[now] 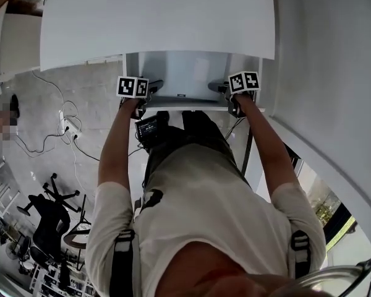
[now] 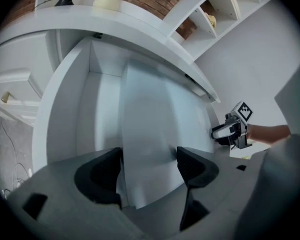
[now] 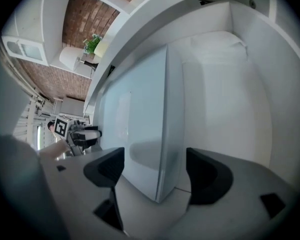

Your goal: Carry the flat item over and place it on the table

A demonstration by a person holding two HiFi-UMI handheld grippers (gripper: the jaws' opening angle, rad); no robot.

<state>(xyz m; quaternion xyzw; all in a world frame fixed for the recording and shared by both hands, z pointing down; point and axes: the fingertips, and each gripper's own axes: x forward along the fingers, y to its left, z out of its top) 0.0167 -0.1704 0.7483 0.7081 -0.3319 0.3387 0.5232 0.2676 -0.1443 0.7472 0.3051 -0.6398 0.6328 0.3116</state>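
Pale grey flat rectangular panel stands under white table's near edge. Left gripper and right gripper straddle its ends, jaws released, apparently for a balanced lift.

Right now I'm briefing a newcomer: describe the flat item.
Find the big white tabletop; just under its near edge, in front of the person, is a thin panel. Unlike the matte white tabletop, it is glossy and faintly blue-grey.

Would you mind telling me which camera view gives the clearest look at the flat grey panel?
The right gripper view: the flat grey panel shows its broad face, one long edge and a lower corner sharply. The left gripper view shows its face blurred between the jaws; the head view only a strip below the white tabletop.
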